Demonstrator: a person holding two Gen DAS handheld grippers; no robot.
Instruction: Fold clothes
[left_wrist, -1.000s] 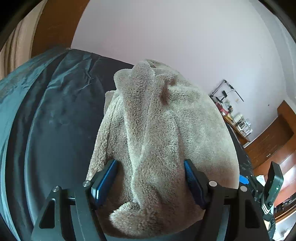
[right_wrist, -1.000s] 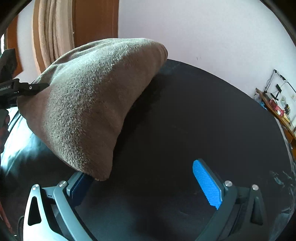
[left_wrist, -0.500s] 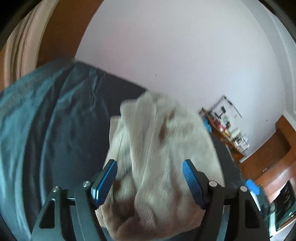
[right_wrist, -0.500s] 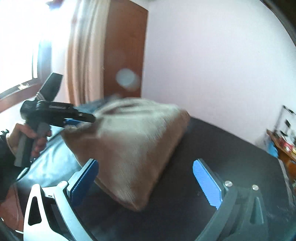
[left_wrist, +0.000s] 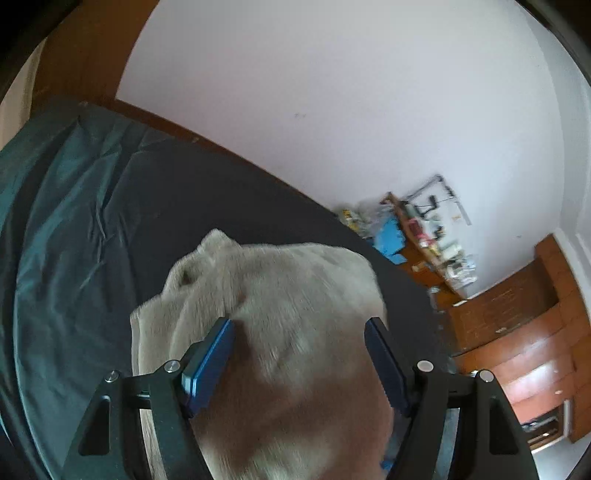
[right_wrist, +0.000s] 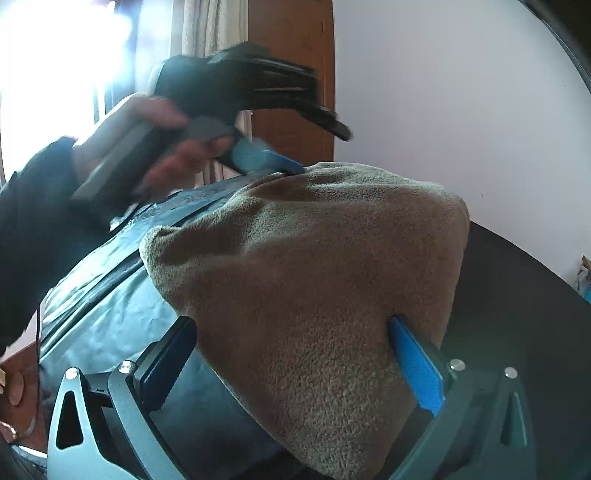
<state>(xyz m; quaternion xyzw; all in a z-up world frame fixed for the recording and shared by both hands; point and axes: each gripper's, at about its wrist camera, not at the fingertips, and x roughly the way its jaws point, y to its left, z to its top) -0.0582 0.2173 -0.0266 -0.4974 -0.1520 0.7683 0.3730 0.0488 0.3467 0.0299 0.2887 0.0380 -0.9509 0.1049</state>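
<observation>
A beige fleece garment (left_wrist: 288, 288) lies bunched in a mound on the dark bed sheet (left_wrist: 74, 221). My left gripper (left_wrist: 299, 325) hovers over it with its jaws wide apart, and the fleece spreads beneath and past both pads. In the right wrist view the left gripper (right_wrist: 319, 151) sits at the top edge of the garment (right_wrist: 332, 258), held by a person's hand (right_wrist: 159, 147). Its lower fingertip touches the fabric. My right gripper (right_wrist: 290, 323) is open around the mound's near corner, and its blue pad (right_wrist: 413, 365) rests against the fleece.
The bed sheet (right_wrist: 110, 302) runs left toward a bright window (right_wrist: 55, 55), a curtain and a wooden door (right_wrist: 291, 74). A white wall stands behind the bed. A cluttered shelf (left_wrist: 432, 236) and wooden furniture (left_wrist: 517, 332) stand at the far right.
The right gripper swung toward the garment, which now sits between its jaws instead of off to its left. The left gripper rose and shifted to the mound's top. Neither jaw width changed.
</observation>
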